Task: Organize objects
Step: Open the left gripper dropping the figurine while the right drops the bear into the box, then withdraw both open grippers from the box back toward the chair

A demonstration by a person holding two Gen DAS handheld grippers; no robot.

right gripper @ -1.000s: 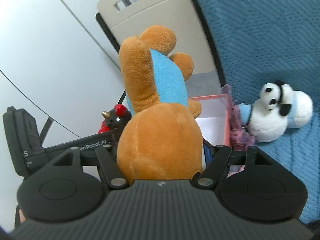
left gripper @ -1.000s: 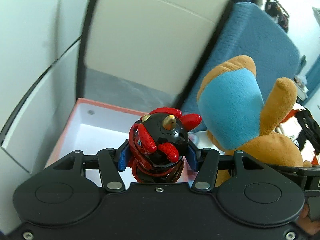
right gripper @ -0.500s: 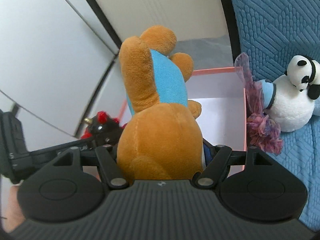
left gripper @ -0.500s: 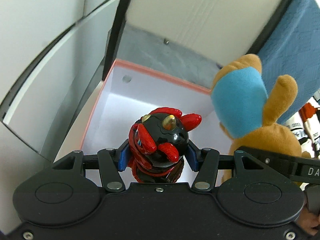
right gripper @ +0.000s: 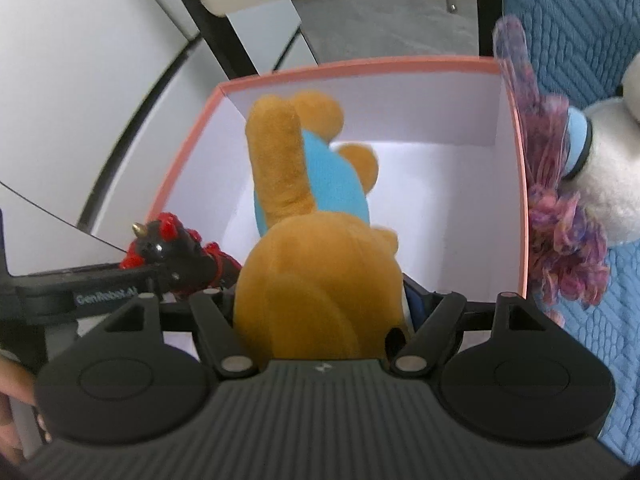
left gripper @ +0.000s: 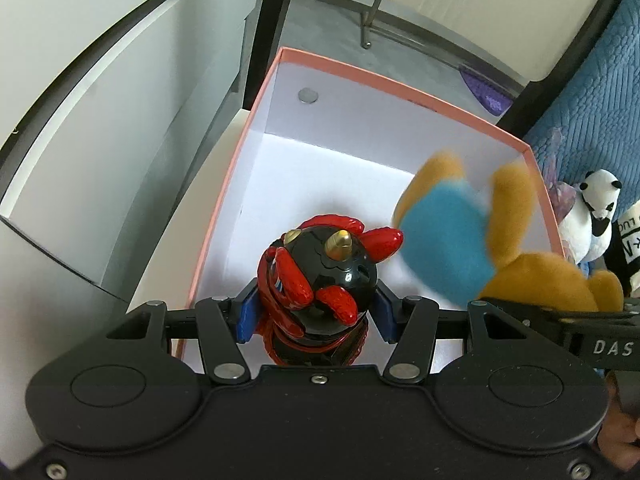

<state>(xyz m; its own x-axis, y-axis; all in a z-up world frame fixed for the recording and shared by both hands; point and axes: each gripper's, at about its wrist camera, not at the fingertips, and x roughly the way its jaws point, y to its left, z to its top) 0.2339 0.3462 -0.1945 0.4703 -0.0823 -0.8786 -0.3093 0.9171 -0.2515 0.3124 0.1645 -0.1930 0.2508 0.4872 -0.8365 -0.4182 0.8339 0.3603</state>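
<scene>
left gripper (left gripper: 316, 314) is clenching the red-black figurine (left gripper: 320, 280), right gripper (right gripper: 324, 320) is clasping the orange plush (right gripper: 316, 264); both are hanging over the pink box (left gripper: 400, 88), likely for dropping in.

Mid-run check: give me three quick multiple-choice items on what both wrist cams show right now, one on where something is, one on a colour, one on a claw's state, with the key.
1. Where is the panda plush relative to the pink-rimmed box?
A. Inside the box
B. Outside it, by its right wall, on the blue quilt
C. Held in the left claw

2. What colour are the inner walls of the box?
A. White
B. Black
C. Green

3. What is the state of the left claw?
A. Open and empty
B. Shut on the orange plush
C. Shut on the red and black horned figure

Key: 1 B, the panda sits past the rim on the quilt. 2 A, the walls and floor show white below the pink edge. 3 C, both blue pads press the figure's sides above the box, while the right claw holds the orange plush.
</scene>
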